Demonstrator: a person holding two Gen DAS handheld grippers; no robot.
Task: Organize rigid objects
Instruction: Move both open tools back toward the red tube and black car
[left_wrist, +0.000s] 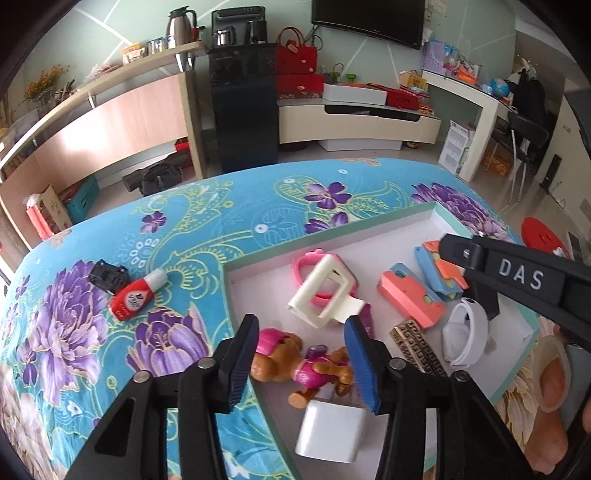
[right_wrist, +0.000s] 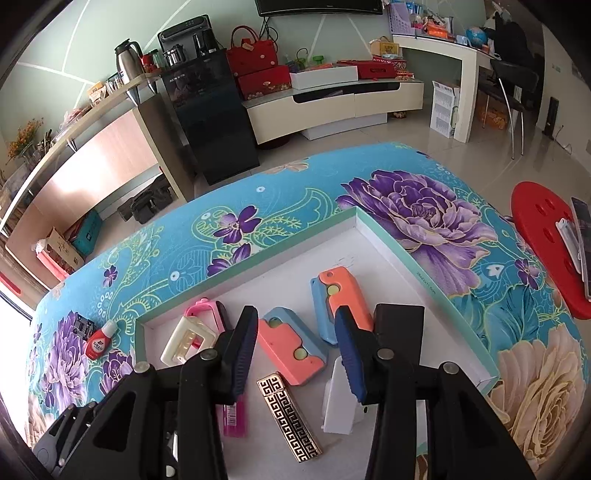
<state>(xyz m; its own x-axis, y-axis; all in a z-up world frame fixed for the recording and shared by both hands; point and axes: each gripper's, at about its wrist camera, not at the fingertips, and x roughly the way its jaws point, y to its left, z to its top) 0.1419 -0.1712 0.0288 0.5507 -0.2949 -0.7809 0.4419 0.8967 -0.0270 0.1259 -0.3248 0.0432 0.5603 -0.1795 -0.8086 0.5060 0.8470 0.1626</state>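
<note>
A shallow white tray (left_wrist: 236, 280) with a teal rim lies on the floral cloth. My left gripper (left_wrist: 301, 350) is open and empty above a brown and pink toy dog (left_wrist: 291, 365) and a white charger (left_wrist: 332, 432) in the tray. A cream clip (left_wrist: 321, 291) and a pink ring lie beyond it. My right gripper (right_wrist: 295, 345) is open and empty over the tray (right_wrist: 391, 236), above an orange-blue toy (right_wrist: 291, 347), beside a second one (right_wrist: 340, 299), a gold patterned lighter (right_wrist: 288, 417), a pink lighter (right_wrist: 234, 417) and a white piece (right_wrist: 338, 402).
A red glue bottle (left_wrist: 135, 299) and a small black part (left_wrist: 107, 275) lie on the cloth left of the tray. A red stool (right_wrist: 546, 243) stands to the right. Shelves, a TV stand and a desk are behind the table.
</note>
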